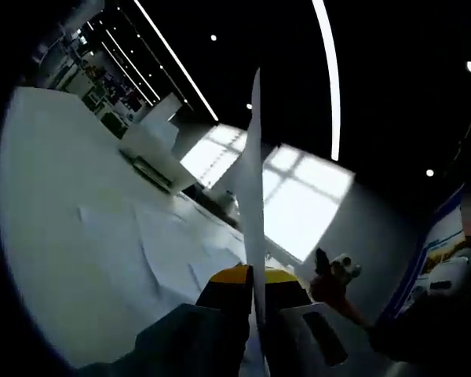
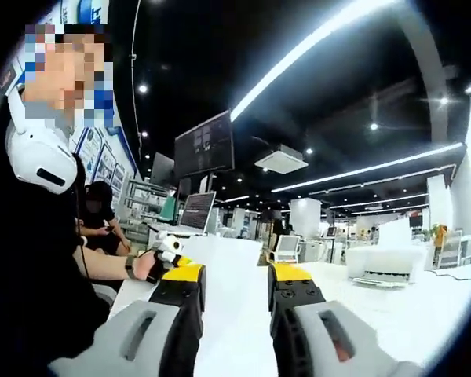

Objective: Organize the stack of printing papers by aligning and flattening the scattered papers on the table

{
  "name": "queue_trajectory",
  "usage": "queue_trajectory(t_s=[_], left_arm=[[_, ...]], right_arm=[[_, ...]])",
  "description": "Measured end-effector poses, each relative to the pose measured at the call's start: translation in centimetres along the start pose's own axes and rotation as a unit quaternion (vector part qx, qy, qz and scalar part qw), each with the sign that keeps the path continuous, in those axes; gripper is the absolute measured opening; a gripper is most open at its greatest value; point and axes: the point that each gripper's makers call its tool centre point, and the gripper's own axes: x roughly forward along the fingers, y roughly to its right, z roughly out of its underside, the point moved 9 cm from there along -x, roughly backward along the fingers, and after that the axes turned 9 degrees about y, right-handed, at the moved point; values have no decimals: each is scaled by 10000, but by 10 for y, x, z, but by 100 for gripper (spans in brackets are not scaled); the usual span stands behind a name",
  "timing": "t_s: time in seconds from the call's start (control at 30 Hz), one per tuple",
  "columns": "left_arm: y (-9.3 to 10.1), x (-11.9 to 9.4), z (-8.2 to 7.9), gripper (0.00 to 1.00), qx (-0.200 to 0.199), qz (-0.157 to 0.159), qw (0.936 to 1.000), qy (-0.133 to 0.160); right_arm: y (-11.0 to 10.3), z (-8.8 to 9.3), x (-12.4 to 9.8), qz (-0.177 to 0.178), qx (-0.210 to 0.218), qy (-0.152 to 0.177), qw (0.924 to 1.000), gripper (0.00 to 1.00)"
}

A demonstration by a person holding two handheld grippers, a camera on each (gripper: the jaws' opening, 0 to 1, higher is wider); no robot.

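Observation:
My left gripper (image 1: pixel 253 284), with yellow-tipped jaws, is shut on a white paper sheet (image 1: pixel 256 181). I see the sheet edge-on, rising straight up from between the jaws. Several loose white papers (image 1: pixel 169 243) lie overlapping and askew on the white table (image 1: pixel 55 196) beyond and to the left of it. In the right gripper view my right gripper (image 2: pixel 235 284) is open above the white table (image 2: pixel 235 259), with nothing between its jaws. A hand (image 2: pixel 141 267) wearing a wristband sits just left of the left jaw.
A person with white headphones (image 2: pixel 39 157) fills the left side, and another person (image 2: pixel 100 212) sits behind. A monitor (image 2: pixel 204 145) and a laptop (image 2: pixel 196 210) stand at the table's far end, and a white printer (image 2: pixel 385 267) at the right. A small orange and white object (image 1: pixel 334 279) lies right of my left gripper.

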Motion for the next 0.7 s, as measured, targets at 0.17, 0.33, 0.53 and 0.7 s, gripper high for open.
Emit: queue_trajectory(t_s=[0.17,0.33,0.53,0.7], left_arm=[[1,-1,2,5,60,30,10000,35],[7,-2,6,5,309,138,9994,-47],[10,-2,9,5,388,195,9990,-51],[9,-4,7,5,340,214,9992,17]], right_arm=[[-2,8,-3,65,134,61,9999,32],[-2,11,-8,201,139,-32,9997,36],[-5,15,-13,163,353,-168,9991,57],[-9,26,-13,159,408,-637,9970,79]])
